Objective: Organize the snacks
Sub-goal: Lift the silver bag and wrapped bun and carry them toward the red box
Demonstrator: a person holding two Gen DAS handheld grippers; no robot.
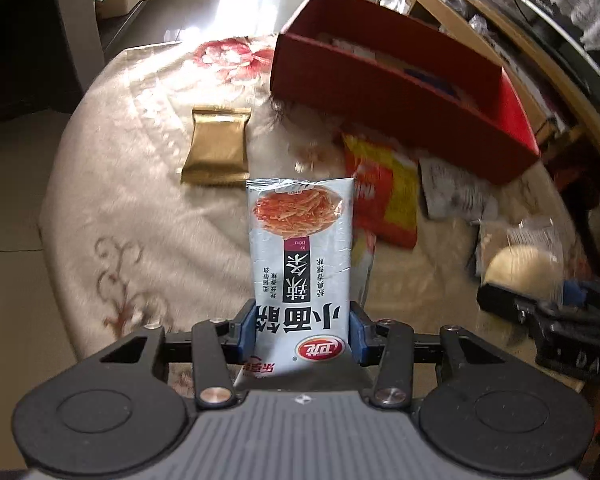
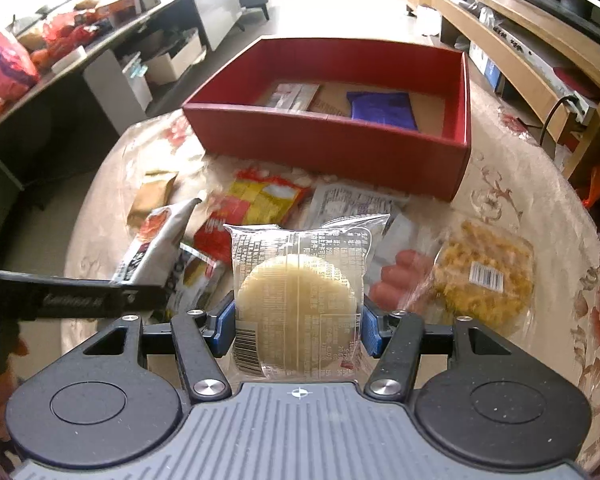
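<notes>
My left gripper (image 1: 303,332) is shut on the lower end of a white spicy-strip packet (image 1: 300,240), which stands up over the cloth. The right wrist view shows this packet (image 2: 156,240) at the left. My right gripper (image 2: 298,324) is shut on a clear-wrapped round pale cake (image 2: 300,280), also seen in the left wrist view as the cake (image 1: 520,268) at the right. A red box (image 2: 324,136) stands at the far side of the table and holds a purple packet (image 2: 382,110) and a pale packet (image 2: 294,96). A gold packet (image 1: 218,146) and a red-yellow packet (image 1: 384,196) lie loose.
A round table with a floral cloth (image 1: 148,200) carries more snacks: a sausage pack (image 2: 400,276), a wrapped crumbly round cake (image 2: 484,276), a white packet lying back side up (image 2: 352,204). A wooden TV bench (image 2: 520,52) runs along the right, cabinets (image 2: 220,8) along the left.
</notes>
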